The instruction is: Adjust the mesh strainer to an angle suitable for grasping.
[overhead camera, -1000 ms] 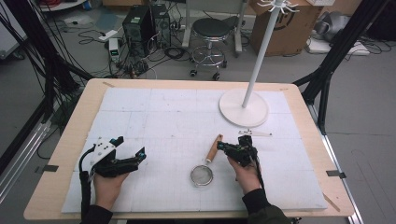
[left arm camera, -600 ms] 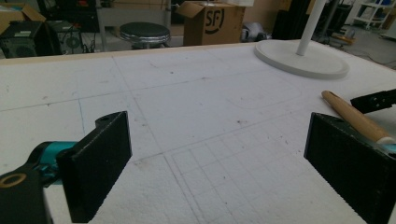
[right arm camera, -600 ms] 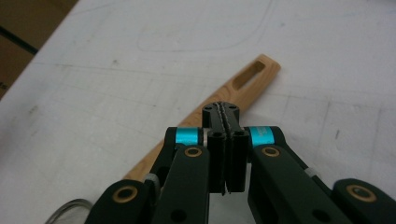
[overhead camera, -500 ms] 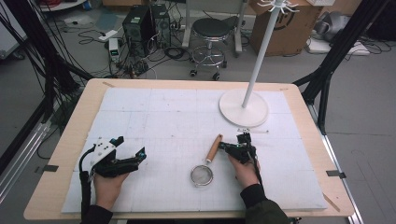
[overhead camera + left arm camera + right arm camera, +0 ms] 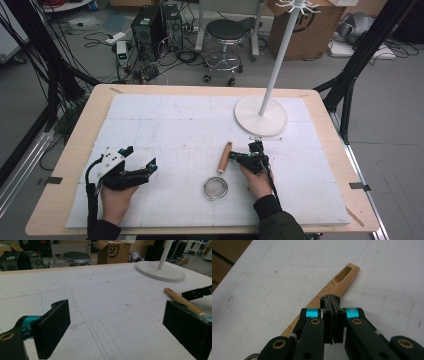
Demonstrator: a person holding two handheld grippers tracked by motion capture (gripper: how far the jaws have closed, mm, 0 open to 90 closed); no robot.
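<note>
Black tools (image 5: 332, 315) w/ teal collars, brass pivots, ribbed pads; dark sleeves, black cables.

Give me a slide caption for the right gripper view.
Right gripper, jaws shut, poised over the strainer's wooden handle on the white mat.

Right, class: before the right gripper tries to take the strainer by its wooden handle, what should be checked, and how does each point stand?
1. Right gripper jaws open: not ok, they are shut.
2. Jaws over the wooden handle: ok.
3. Jaws touching the handle: cannot tell.
4. Strainer lying flat on the table: ok.
5. Left gripper apart from the strainer: ok, and open.
6. Stand base apart from the handle: ok.
</note>
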